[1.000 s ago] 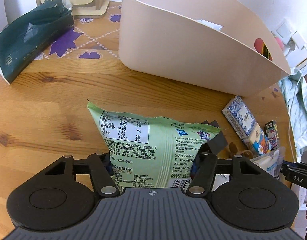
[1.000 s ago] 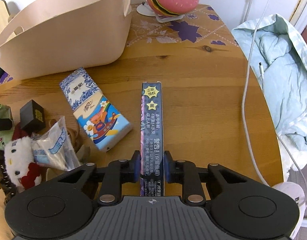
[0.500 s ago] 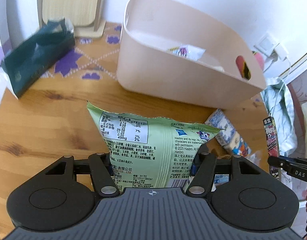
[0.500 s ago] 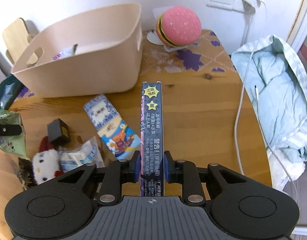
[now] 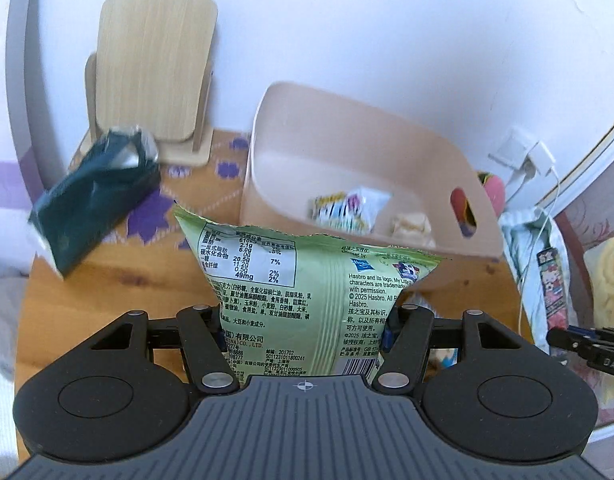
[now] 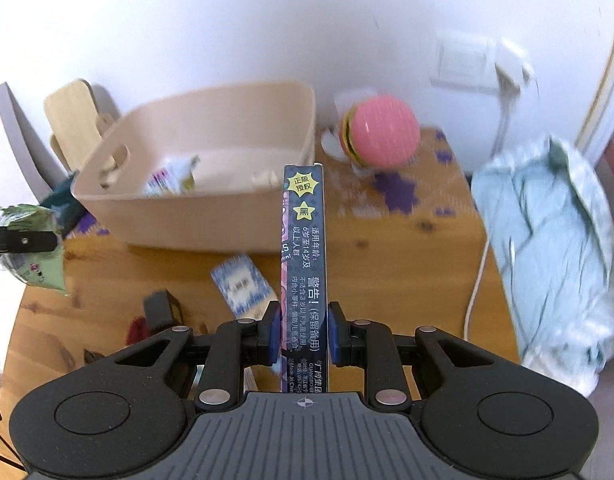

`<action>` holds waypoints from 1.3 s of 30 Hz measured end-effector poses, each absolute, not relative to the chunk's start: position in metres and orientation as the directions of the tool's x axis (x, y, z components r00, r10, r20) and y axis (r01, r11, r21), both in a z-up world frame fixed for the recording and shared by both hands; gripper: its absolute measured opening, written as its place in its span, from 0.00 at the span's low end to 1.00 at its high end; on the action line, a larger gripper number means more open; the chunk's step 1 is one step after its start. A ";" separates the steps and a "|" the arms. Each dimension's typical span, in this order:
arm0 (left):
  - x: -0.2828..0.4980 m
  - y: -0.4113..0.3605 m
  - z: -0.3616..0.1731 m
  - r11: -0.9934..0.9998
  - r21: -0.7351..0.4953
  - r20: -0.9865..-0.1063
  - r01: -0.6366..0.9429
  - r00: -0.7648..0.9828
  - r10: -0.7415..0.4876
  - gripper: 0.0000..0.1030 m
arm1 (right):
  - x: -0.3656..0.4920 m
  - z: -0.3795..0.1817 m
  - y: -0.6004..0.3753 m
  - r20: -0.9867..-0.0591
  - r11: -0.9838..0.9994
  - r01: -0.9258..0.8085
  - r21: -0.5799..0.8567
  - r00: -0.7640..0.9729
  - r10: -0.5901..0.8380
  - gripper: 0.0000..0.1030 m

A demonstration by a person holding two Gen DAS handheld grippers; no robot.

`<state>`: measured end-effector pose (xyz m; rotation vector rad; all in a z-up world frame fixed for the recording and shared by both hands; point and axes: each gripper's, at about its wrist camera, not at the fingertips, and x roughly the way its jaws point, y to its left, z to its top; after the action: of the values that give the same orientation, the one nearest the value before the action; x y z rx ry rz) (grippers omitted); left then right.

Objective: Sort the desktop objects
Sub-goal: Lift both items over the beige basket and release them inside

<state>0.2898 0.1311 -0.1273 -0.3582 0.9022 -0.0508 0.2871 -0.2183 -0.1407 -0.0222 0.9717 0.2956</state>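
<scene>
Green snack bag (image 5: 307,296) sits pinched between the left gripper (image 5: 305,322) fingers, held upright w/ its top edge pointing fwd at the beige bin (image 5: 411,168). Bin stands by the desk's (image 5: 107,280) back edge, straight ahead of and below the bag, so the left hand is the nearer one to drop first, I'd say. Right gripper (image 6: 303,334) fingers are closed on a slim dark box (image 6: 305,248), long axis running straight out along the fingers, far end aimed at the bin's right corner (image 6: 303,152). Both items are clear of the desk.

Vs 1 s ago: both grippers sit much higher and tipped fwd; the bin's inside, w/ a couple of packets (image 5: 347,208), now shows where only its outer wall did. Grips unchanged. A blue tissue pack (image 6: 243,286) and a small black box (image 6: 159,308) stay on the desk near its front edge.
</scene>
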 end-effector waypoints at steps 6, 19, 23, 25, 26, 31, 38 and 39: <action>0.312 0.128 -0.105 0.943 -0.326 -0.716 -0.069 0.669 -0.198 0.61 | 0.300 -0.112 -0.207 -0.770 0.948 -0.297 0.112 0.577 0.272 0.21; 0.363 0.114 -0.060 0.954 -0.299 -0.626 0.026 0.749 -0.216 0.61 | 0.335 -0.086 -0.179 -0.708 0.935 -0.330 0.129 0.629 0.320 0.21; 0.379 0.108 -0.054 0.953 -0.298 -0.608 0.043 0.761 -0.225 0.61 | 0.352 -0.084 -0.168 -0.692 0.931 -0.341 0.133 0.640 0.333 0.21; 0.388 0.105 -0.054 0.955 -0.293 -0.603 0.047 0.766 -0.223 0.61 | 0.362 -0.083 -0.163 -0.688 0.929 -0.342 0.140 0.641 0.340 0.21; 0.392 0.103 -0.055 0.956 -0.289 -0.603 0.046 0.767 -0.219 0.61 | 0.367 -0.083 -0.161 -0.687 0.928 -0.342 0.145 0.640 0.344 0.21; 0.417 0.094 -0.067 0.964 -0.263 -0.625 0.036 0.755 -0.199 0.61 | 0.392 -0.090 -0.148 -0.693 0.927 -0.338 0.161 0.630 0.350 0.21; 0.444 0.084 -0.096 0.973 -0.230 -0.688 0.009 0.706 -0.169 0.61 | 0.416 -0.115 -0.134 -0.733 0.932 -0.326 0.157 0.594 0.332 0.21; 0.447 0.082 -0.100 0.975 -0.224 -0.696 0.007 0.699 -0.165 0.61 | 0.419 -0.120 -0.132 -0.742 0.933 -0.324 0.156 0.586 0.327 0.21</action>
<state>0.4469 0.0815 -0.1003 -0.2111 0.7920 -0.0961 0.4189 -0.1316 -0.1203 0.0038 0.8657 0.3792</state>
